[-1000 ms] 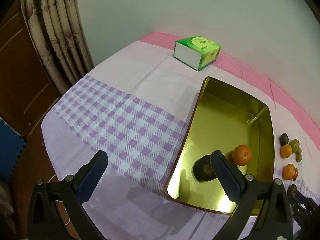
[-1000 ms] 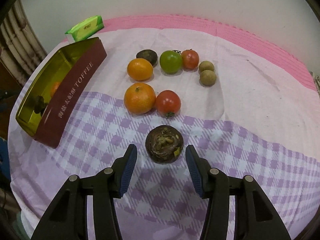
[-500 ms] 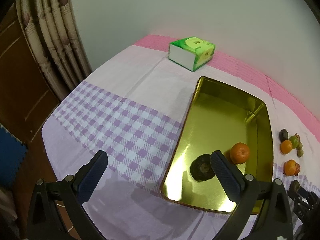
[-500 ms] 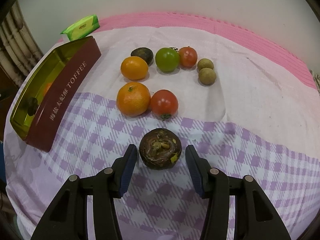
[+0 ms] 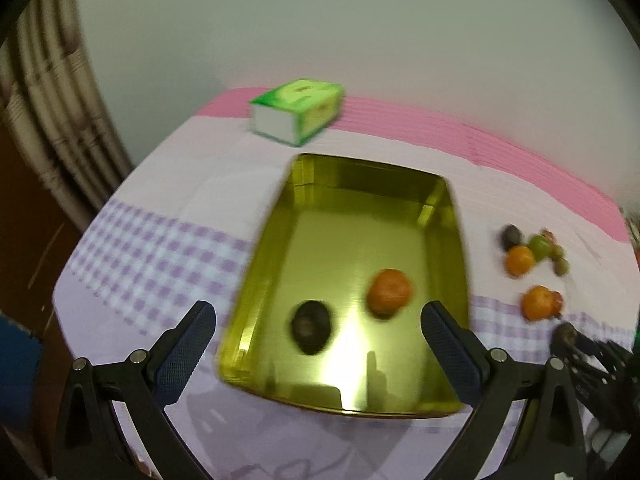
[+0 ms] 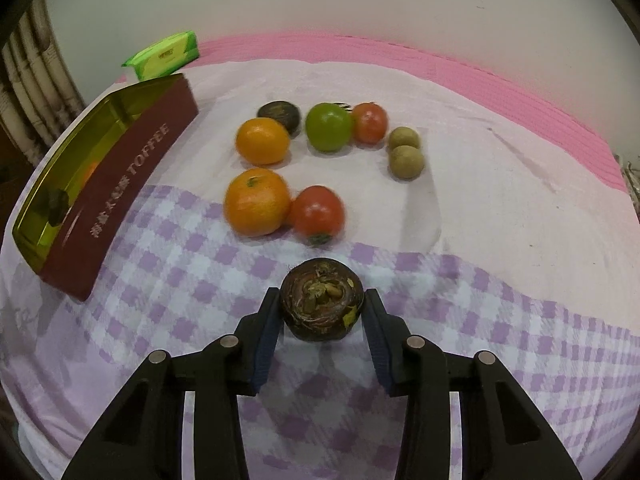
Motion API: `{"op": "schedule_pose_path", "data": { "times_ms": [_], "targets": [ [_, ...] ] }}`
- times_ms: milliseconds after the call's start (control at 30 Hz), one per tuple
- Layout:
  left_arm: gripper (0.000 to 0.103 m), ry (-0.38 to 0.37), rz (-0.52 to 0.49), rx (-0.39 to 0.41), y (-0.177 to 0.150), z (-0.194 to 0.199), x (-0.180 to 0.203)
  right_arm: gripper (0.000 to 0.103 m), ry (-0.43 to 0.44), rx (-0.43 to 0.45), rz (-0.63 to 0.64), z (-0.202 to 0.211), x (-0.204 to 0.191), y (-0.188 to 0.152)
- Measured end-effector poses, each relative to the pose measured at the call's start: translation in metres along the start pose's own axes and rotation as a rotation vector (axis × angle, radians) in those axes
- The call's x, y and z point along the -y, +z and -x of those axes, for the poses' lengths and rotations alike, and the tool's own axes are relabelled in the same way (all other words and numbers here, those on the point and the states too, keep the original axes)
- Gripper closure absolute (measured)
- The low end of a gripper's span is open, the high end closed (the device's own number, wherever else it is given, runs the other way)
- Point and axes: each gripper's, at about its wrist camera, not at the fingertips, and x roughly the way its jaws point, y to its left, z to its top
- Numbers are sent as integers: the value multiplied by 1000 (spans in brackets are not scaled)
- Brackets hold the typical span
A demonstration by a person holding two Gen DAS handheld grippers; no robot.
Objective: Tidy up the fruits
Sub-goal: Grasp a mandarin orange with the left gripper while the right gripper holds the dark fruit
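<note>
- The right gripper, its jaws just closing, clamps a dark brown fruit on the checked cloth; oranges and tomatoes lie just beyond
- The left gripper hangs open — nothing held — above the gold tin, which holds an orange and a dark fruit

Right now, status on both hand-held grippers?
Right hand-held gripper just closed on dark fruit. Left hand-held gripper open, empty, over gold tin. Nothing blocking.

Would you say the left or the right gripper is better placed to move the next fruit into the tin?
Right. The right gripper has just closed on the dark brown fruit, pads against both sides. The left gripper hangs open and empty over the gold tin.
</note>
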Motion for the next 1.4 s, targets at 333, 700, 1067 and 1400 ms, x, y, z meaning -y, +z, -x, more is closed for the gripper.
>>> {"op": "schedule_pose_path", "data": {
  "times_ms": [333, 700, 1067, 1400],
  "targets": [
    [1, -187, -195, -3, 1, -1, 93, 61, -87, 47, -76, -9, 59, 13],
    [1, -237, -299, -70, -9, -24, 153, 61, -127, 118, -126, -22, 118, 34],
    [7, -257, -349, -127, -19, -57, 186, 61, -123, 168, -119, -26, 123, 35],
    [35, -305, -354, -166, -16, -83, 202, 59, -116, 170, -122, -25, 127, 33]
  ]
}}
